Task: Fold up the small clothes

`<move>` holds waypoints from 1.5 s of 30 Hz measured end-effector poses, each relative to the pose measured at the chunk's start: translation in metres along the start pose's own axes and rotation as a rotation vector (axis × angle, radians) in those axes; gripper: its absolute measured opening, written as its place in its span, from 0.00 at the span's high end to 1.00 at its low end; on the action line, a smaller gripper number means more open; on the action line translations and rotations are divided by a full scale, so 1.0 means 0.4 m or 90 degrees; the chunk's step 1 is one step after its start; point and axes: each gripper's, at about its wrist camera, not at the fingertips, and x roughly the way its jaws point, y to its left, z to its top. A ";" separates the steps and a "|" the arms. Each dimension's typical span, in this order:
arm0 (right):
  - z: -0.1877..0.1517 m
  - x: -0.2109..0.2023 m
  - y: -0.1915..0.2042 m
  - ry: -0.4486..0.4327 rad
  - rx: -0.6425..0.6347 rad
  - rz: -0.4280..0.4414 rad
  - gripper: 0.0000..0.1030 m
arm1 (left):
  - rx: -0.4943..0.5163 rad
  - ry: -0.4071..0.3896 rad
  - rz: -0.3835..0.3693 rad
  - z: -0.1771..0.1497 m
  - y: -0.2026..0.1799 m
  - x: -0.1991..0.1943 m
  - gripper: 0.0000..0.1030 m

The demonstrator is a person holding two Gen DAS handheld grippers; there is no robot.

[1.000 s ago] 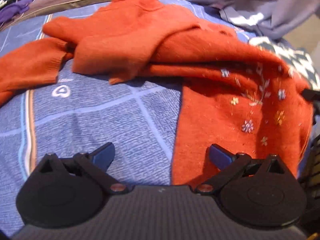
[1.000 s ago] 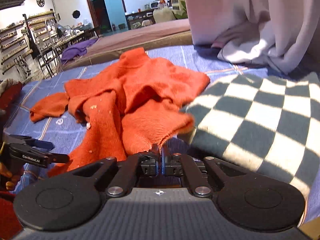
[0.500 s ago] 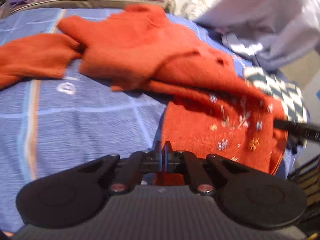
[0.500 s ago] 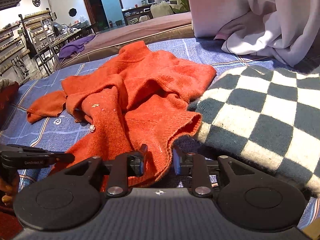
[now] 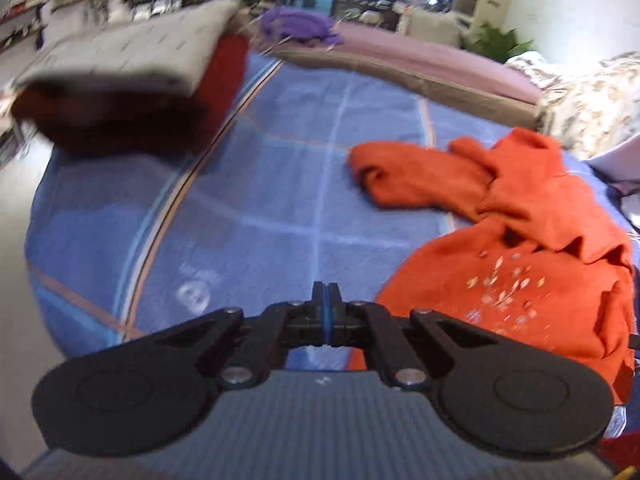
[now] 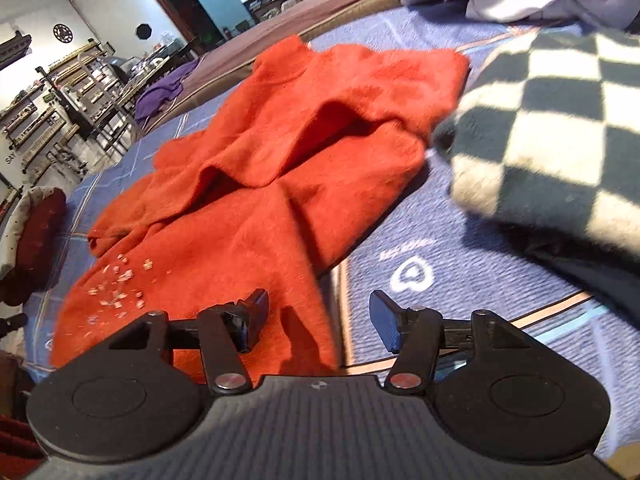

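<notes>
Left gripper (image 5: 326, 304) has its blue-lined fingers pressed flat together; whether any cloth is pinched between them can't be told, though orange fabric sits right below and to the right of the tips. It points low across the blue quilted bedspread (image 5: 256, 200). Right gripper (image 6: 318, 318) has fingers spread wide, nothing between them, hovering over the near hem of the orange sweater (image 6: 256, 208), left fingertip above the fabric, right one above bare bedspread. Sweater lies rumpled on the bed, not folded flat: body bunched with deep creases, small pale flower embroidery on the near panel, one sleeve (image 5: 416, 176) stretched out sideways. Checkered blanket (image 6: 556, 128) sits just beside the sweater's right edge. Blurred grey-and-dark-red cushion (image 5: 132, 80) at the far left of the bed, well apart from the sweater.
</notes>
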 end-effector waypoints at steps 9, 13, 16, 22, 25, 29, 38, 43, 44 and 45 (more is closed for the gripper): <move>-0.012 0.004 0.033 0.049 -0.057 0.056 0.91 | 0.035 0.011 -0.039 -0.002 -0.093 0.069 0.46; -0.010 -0.070 -0.011 0.062 -0.052 0.064 0.93 | 0.086 0.011 -0.094 0.014 -0.189 0.090 0.42; -0.053 -0.118 -0.022 0.167 -0.174 -0.042 0.94 | 0.129 0.015 -0.114 0.014 -0.249 0.106 0.31; -0.140 -0.137 -0.058 0.234 -0.188 -0.090 0.93 | 0.199 0.036 -0.104 0.011 -0.317 0.169 0.31; -0.115 -0.128 -0.040 0.216 -0.182 -0.093 0.72 | 0.227 0.021 -0.089 0.032 -0.328 0.181 0.27; -0.057 -0.144 -0.013 0.187 -0.229 -0.161 0.46 | 0.234 -0.022 -0.061 0.078 -0.310 0.193 0.02; 0.018 -0.172 0.016 0.009 -0.134 -0.134 0.15 | -0.038 0.019 -0.122 0.255 -0.233 0.412 0.01; 0.012 -0.175 0.055 -0.002 -0.126 -0.124 0.15 | -0.005 0.029 -0.031 0.273 -0.289 0.533 0.02; 0.012 -0.182 0.053 -0.006 -0.121 -0.131 0.15 | -0.012 0.015 -0.020 0.272 -0.299 0.540 0.07; 0.012 -0.188 0.049 -0.010 -0.113 -0.137 0.15 | -0.008 -0.006 -0.009 0.271 -0.311 0.538 0.16</move>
